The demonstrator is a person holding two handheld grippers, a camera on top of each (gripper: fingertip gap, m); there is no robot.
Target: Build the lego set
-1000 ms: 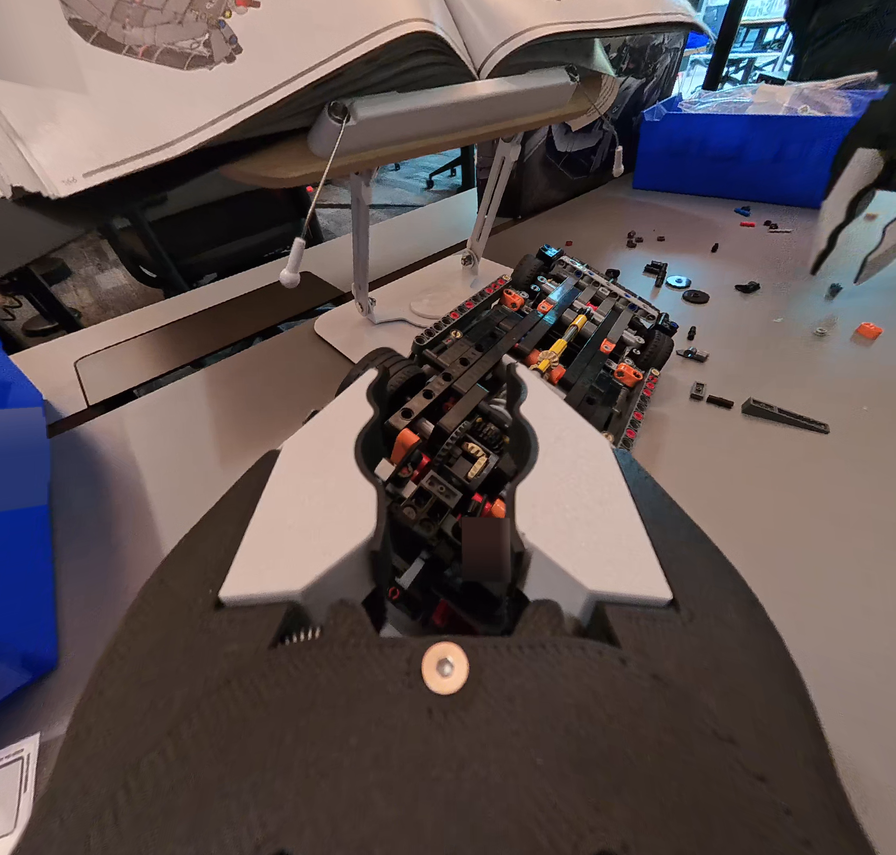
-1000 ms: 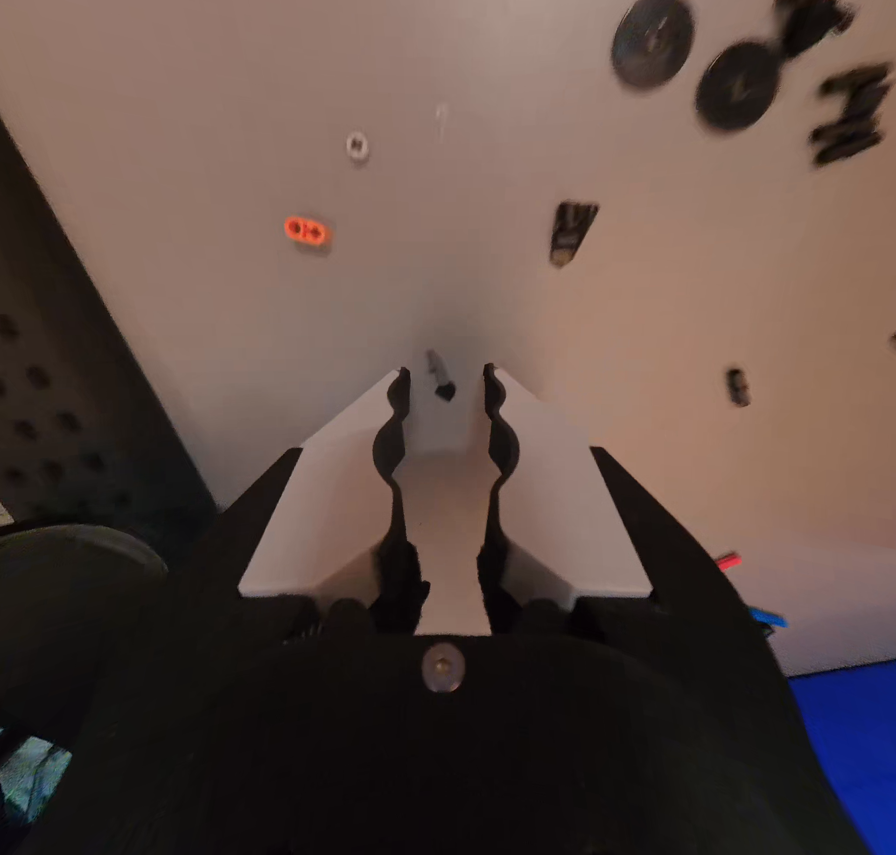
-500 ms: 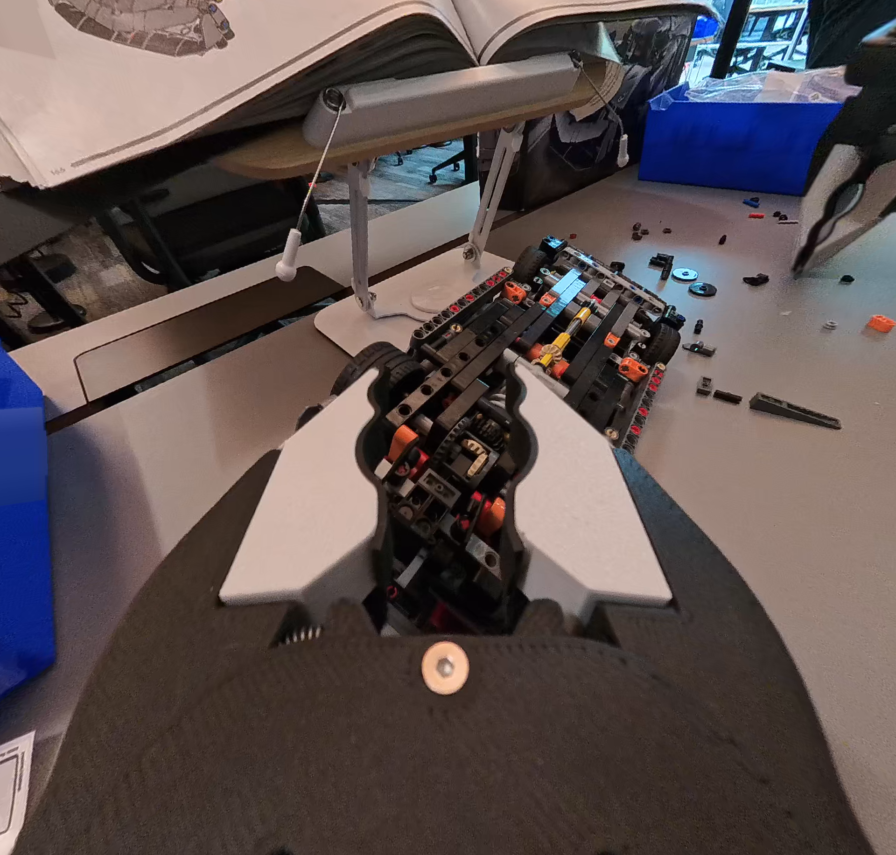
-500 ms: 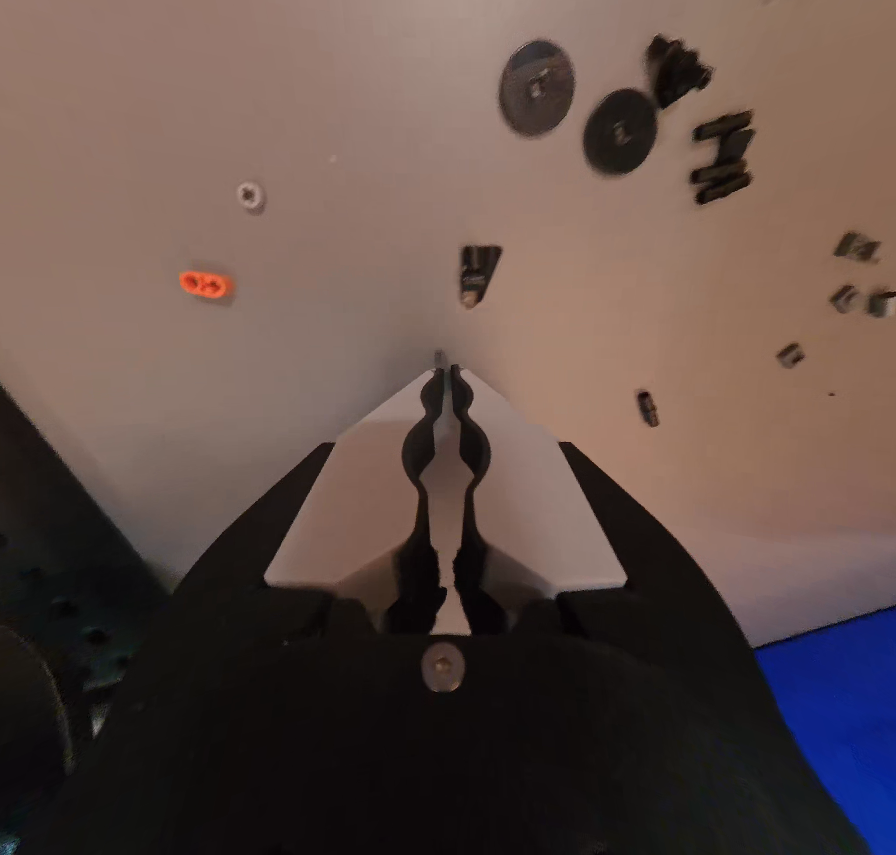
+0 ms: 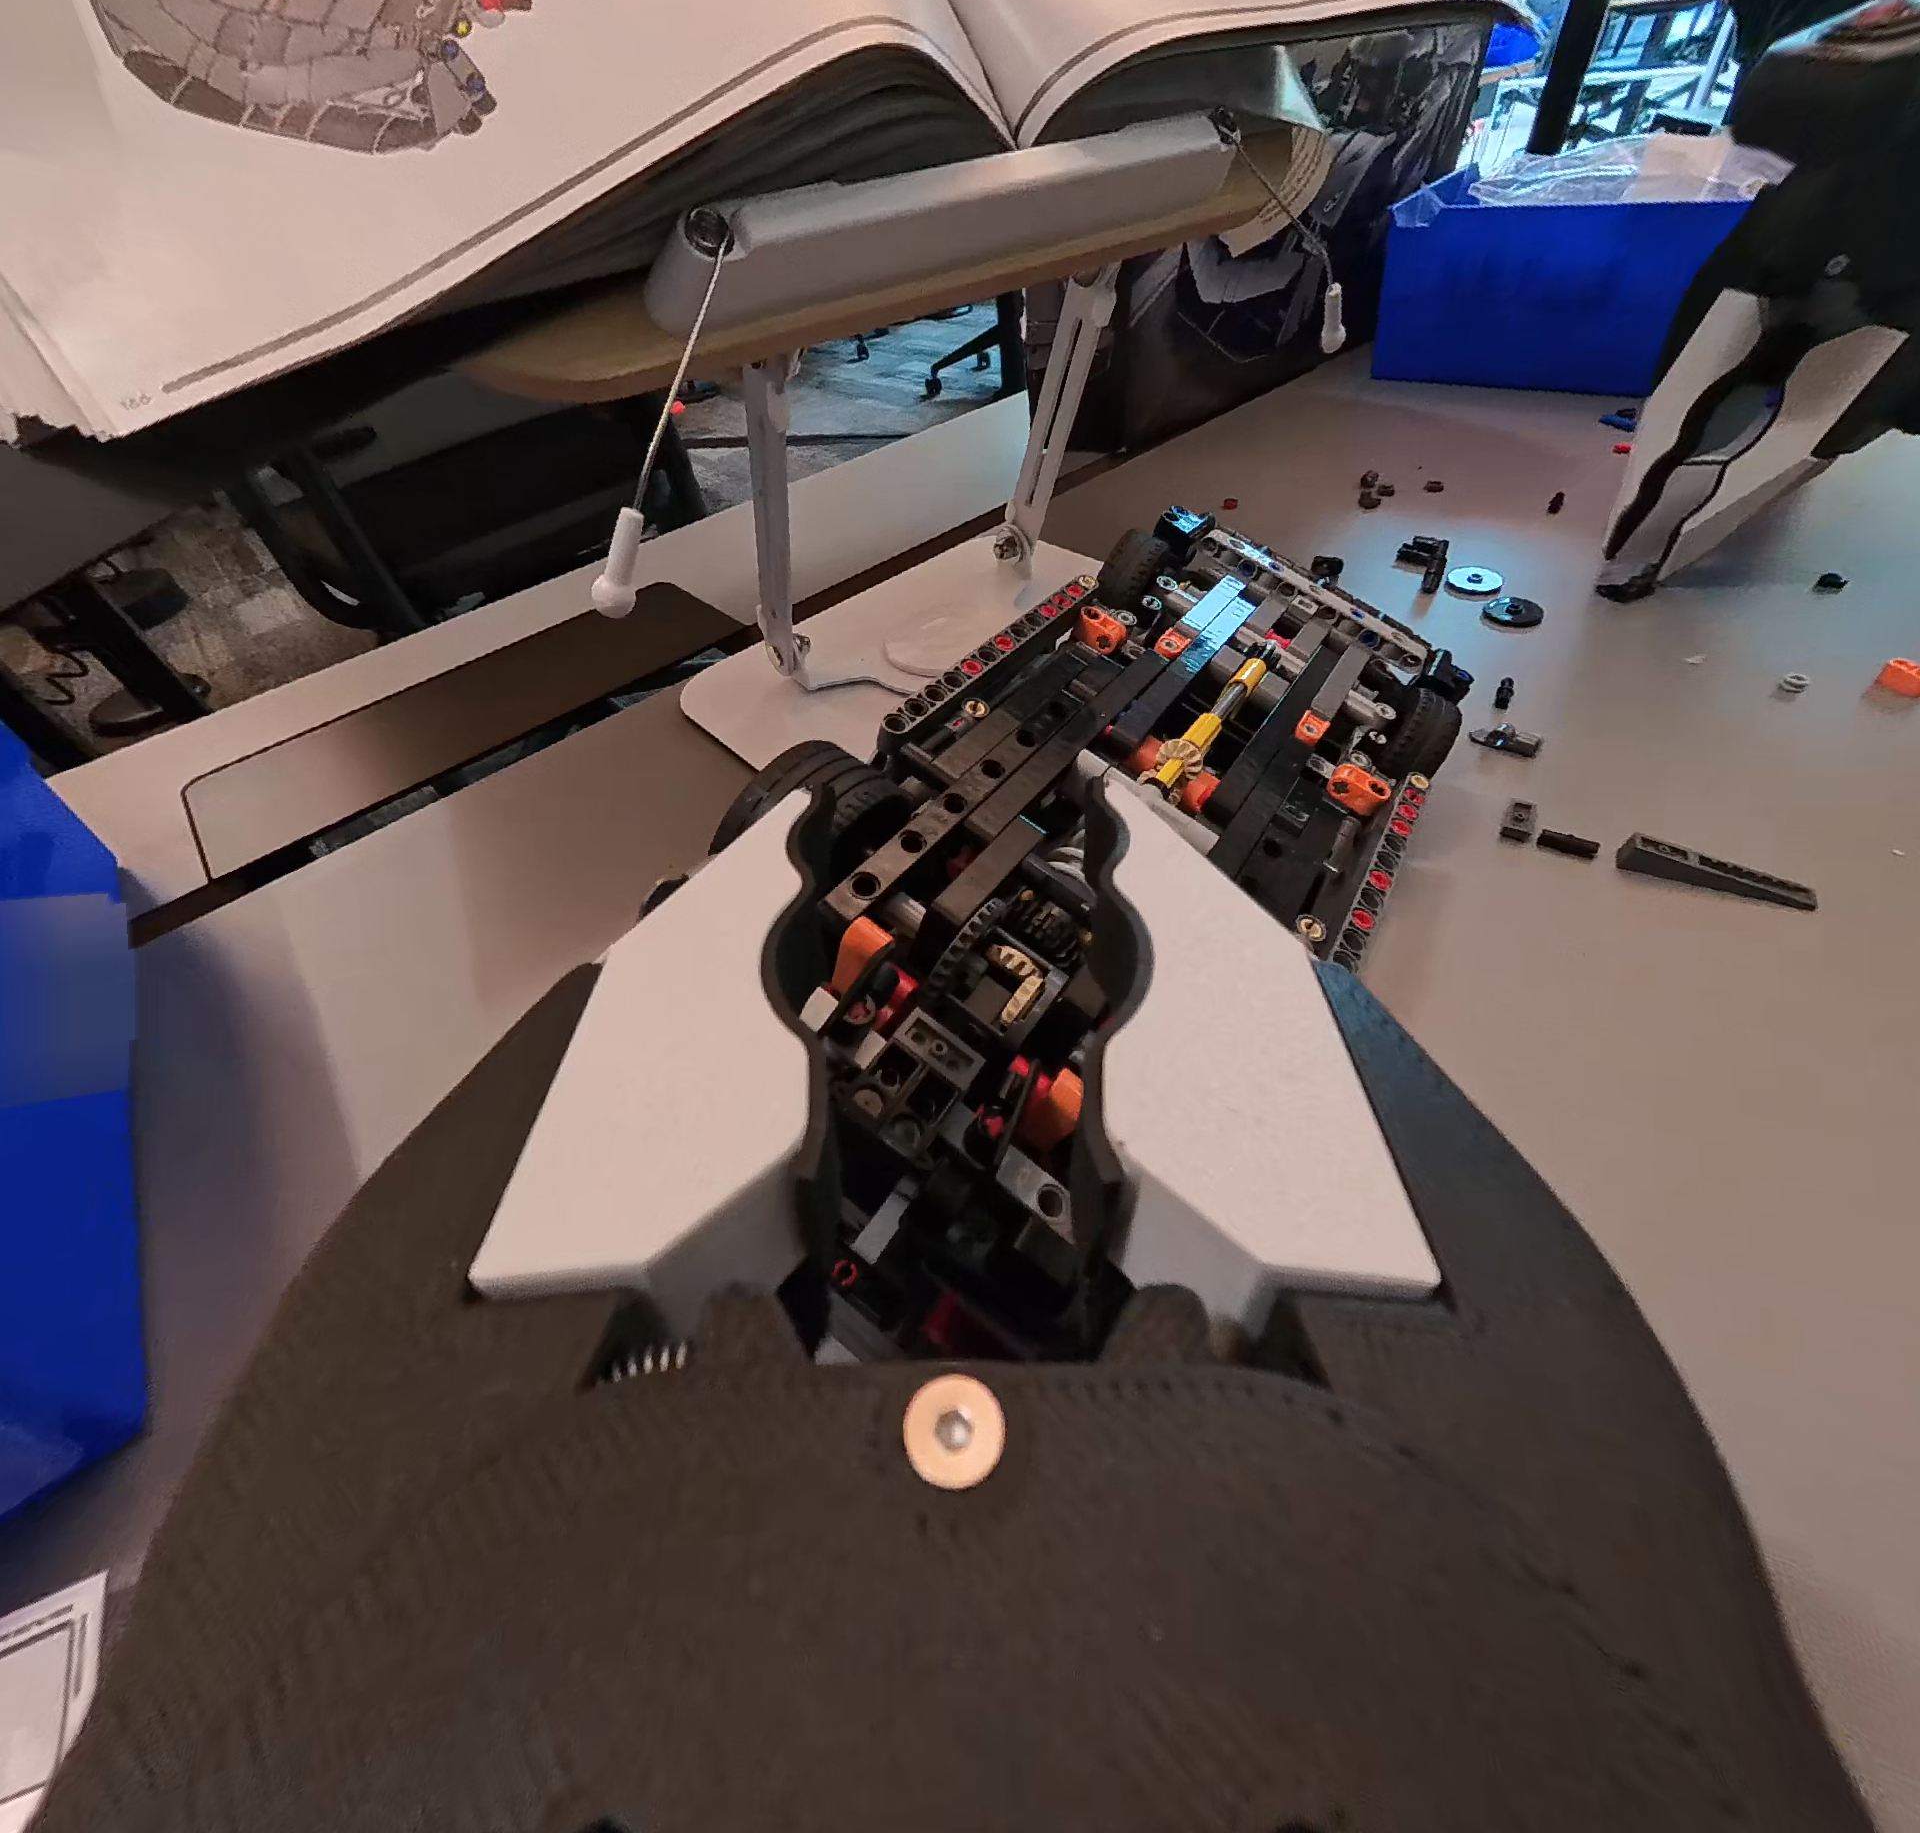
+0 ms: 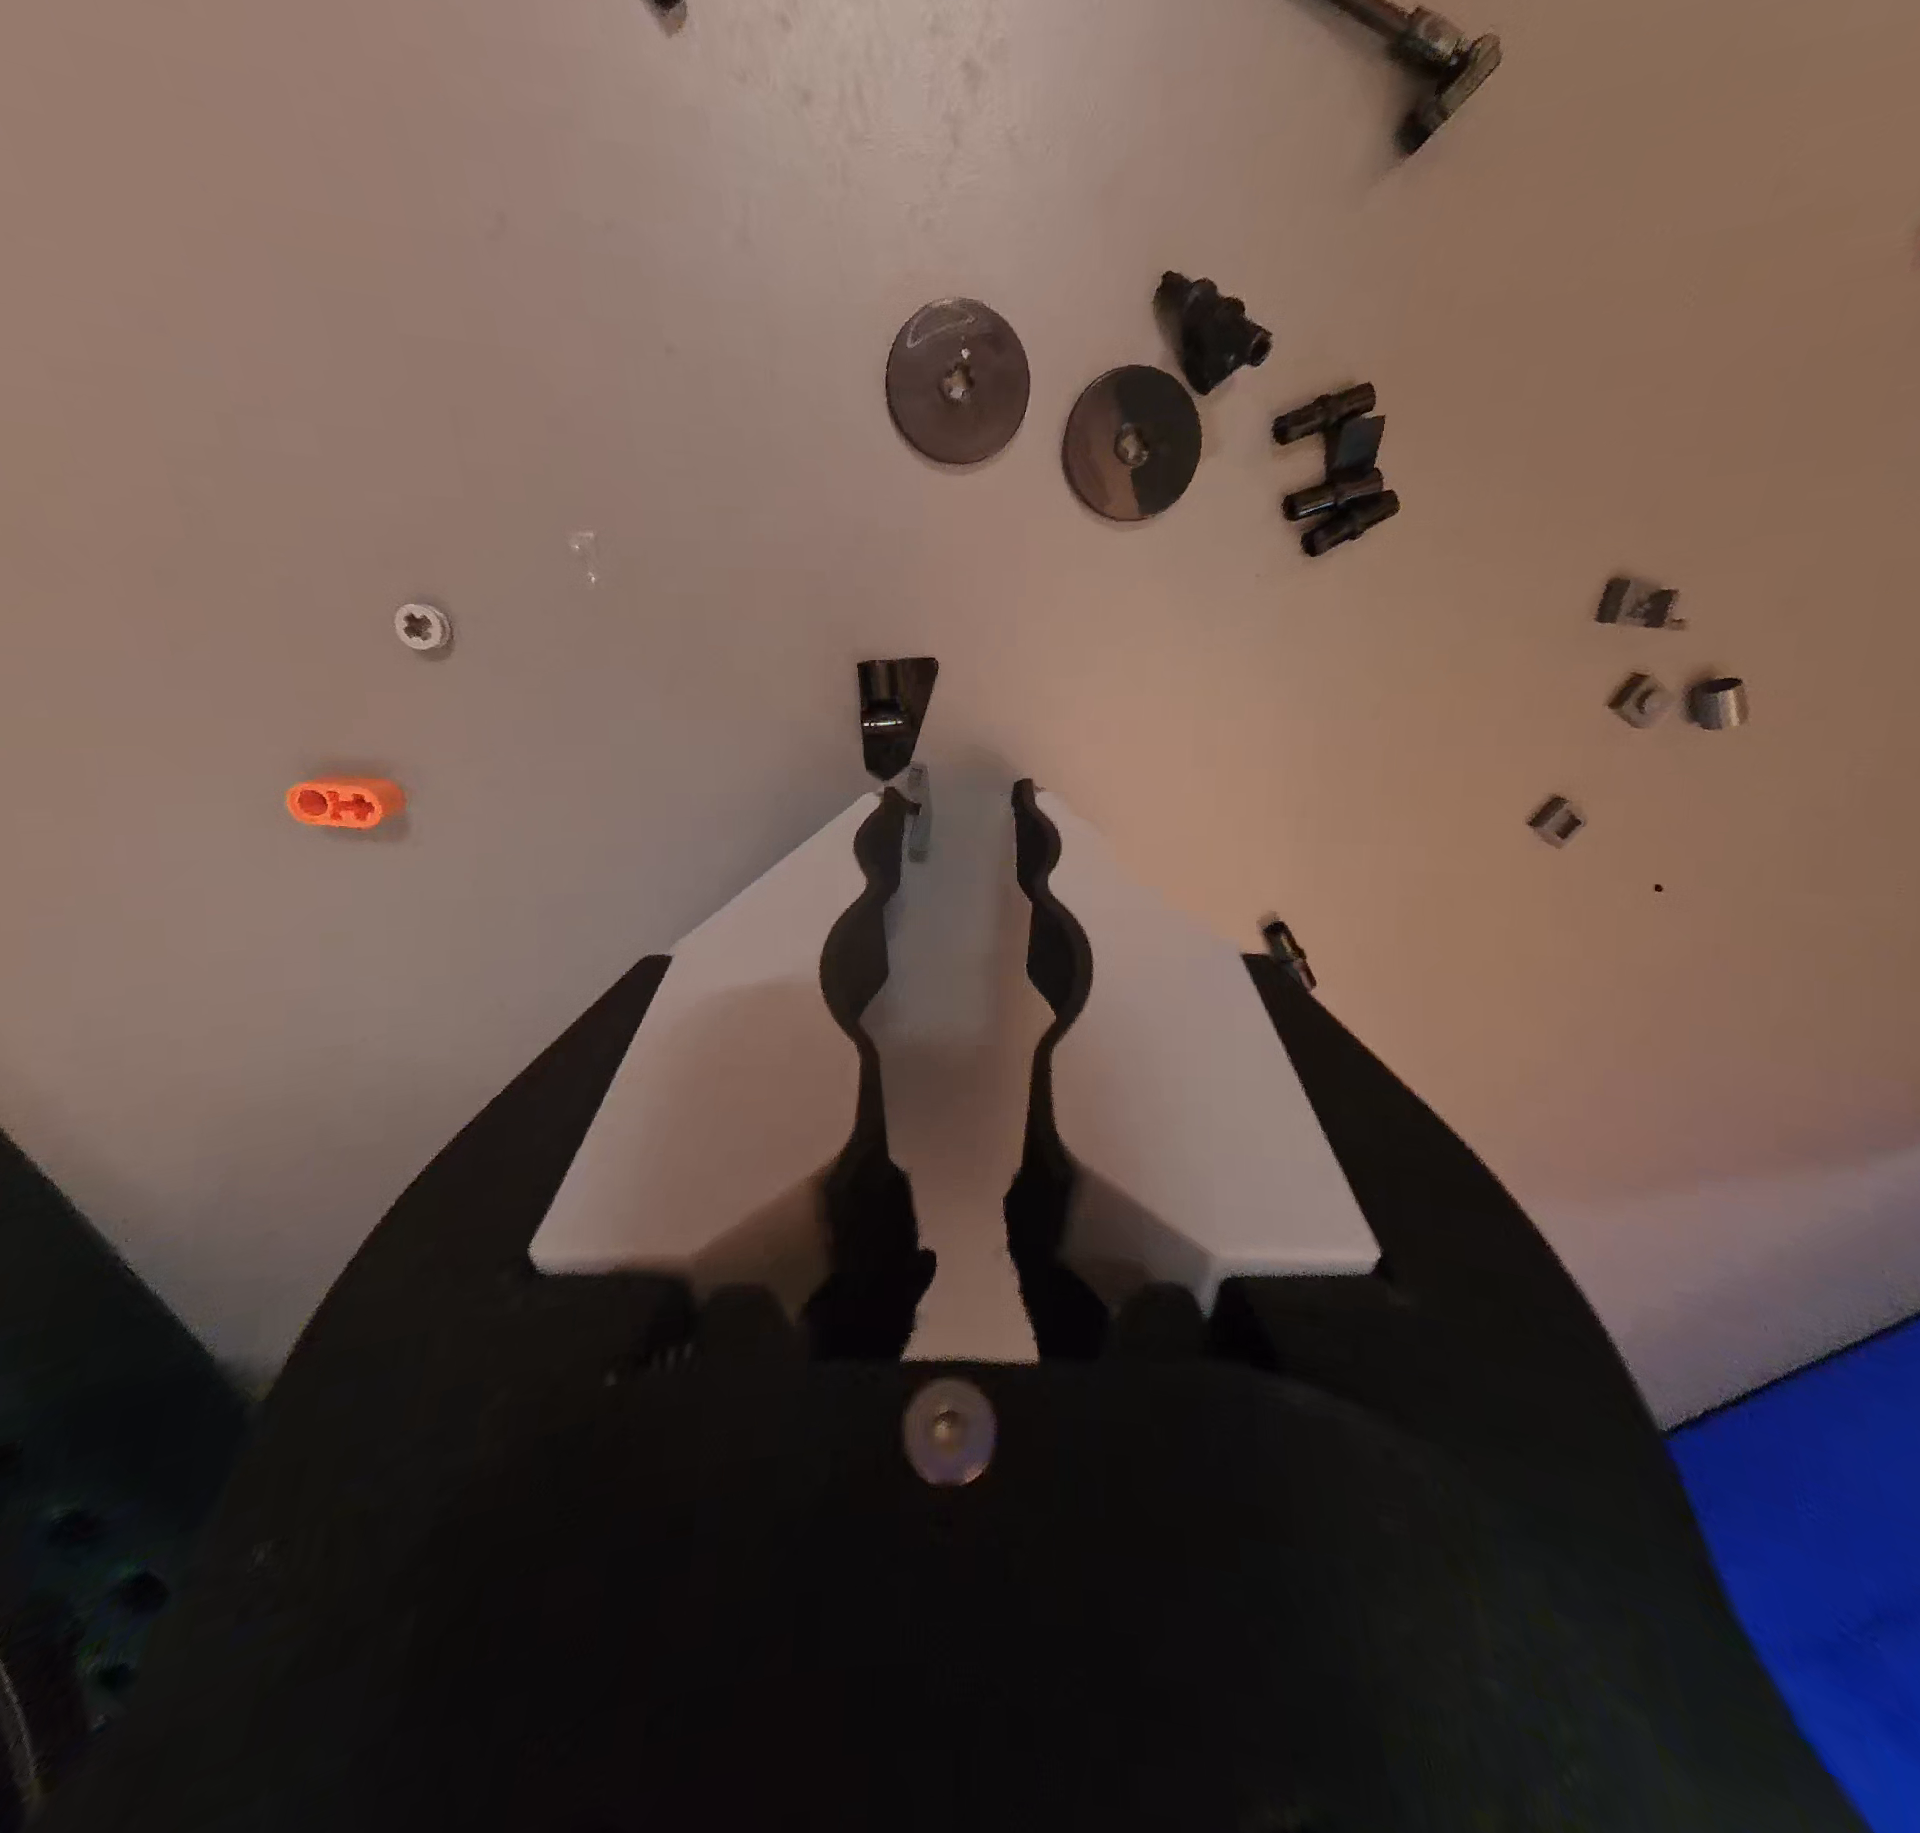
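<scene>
My left gripper [image 5: 961, 807] is shut on the near end of the black Lego car chassis [image 5: 1195, 703], which rests on the grey table and reaches away toward the book stand. My right gripper [image 6: 956, 791] is open, pointing down at the table, with a small grey pin [image 6: 916, 812] lying against the inner side of its left fingertip. A black wedge-shaped piece [image 6: 894, 703] lies just beyond the tips. In the left wrist view the right gripper [image 5: 1631, 578] touches the table to the right of the chassis.
Loose parts lie around the right gripper: two dark discs [image 6: 956, 396], black connectors [image 6: 1335, 469], an orange piece [image 6: 343, 803], a white ring [image 6: 423, 628]. An open instruction book [image 5: 623, 69] sits on a stand. Blue bins [image 5: 1538, 297] stand at the back right and left [image 5: 62, 1160]. My right fingertips sit around 40 cm from my left ones. Between my right fingertips and the orange piece [image 6: 343, 803] there is roughly 10 cm.
My right gripper closed to a narrow gap around the small grey pin, then opened again, moving across the table meanwhile. My left gripper kept its hold on the chassis.
</scene>
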